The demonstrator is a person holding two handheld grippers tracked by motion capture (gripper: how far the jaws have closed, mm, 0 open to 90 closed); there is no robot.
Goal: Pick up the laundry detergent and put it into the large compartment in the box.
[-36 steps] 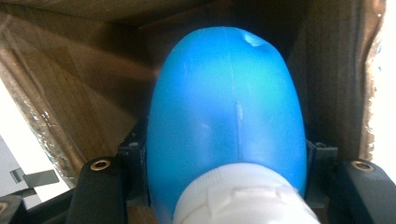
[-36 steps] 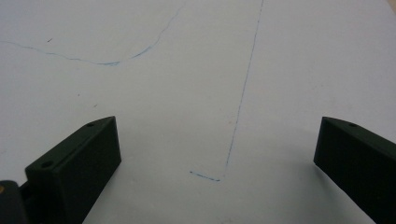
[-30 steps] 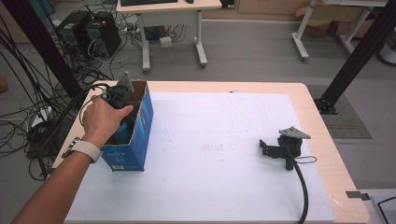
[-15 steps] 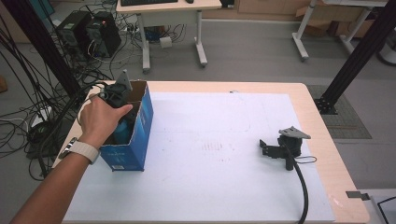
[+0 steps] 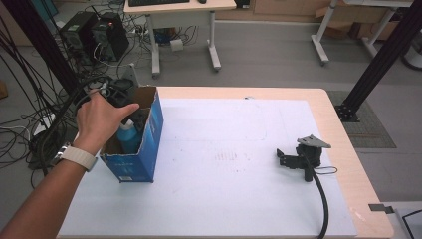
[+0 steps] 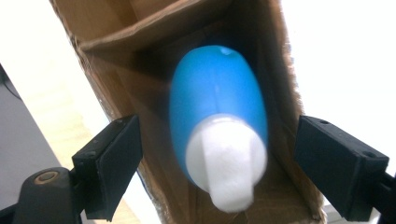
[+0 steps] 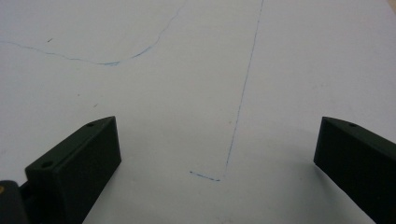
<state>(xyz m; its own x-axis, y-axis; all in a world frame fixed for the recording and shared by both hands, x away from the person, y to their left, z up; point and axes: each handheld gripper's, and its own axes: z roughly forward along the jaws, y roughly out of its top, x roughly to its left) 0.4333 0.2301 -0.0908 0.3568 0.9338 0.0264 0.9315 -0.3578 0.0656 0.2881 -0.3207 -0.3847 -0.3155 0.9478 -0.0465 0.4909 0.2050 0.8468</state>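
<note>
Table (image 5: pixel 343 129): white sheet (image 5: pixel 224 199), box (image 5: pixel 144 149), tool (image 5: pixel 291 158)

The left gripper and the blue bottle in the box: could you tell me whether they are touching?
Apart. In the left gripper view, the left gripper stands wide open, with brown cardboard of the box showing between each jaw and the blue bottle.

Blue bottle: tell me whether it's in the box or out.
In. The blue bottle sits inside the cardboard box, brown walls around it, white cap toward the open left gripper, whose jaws stand wide of it, touching nothing.
</note>
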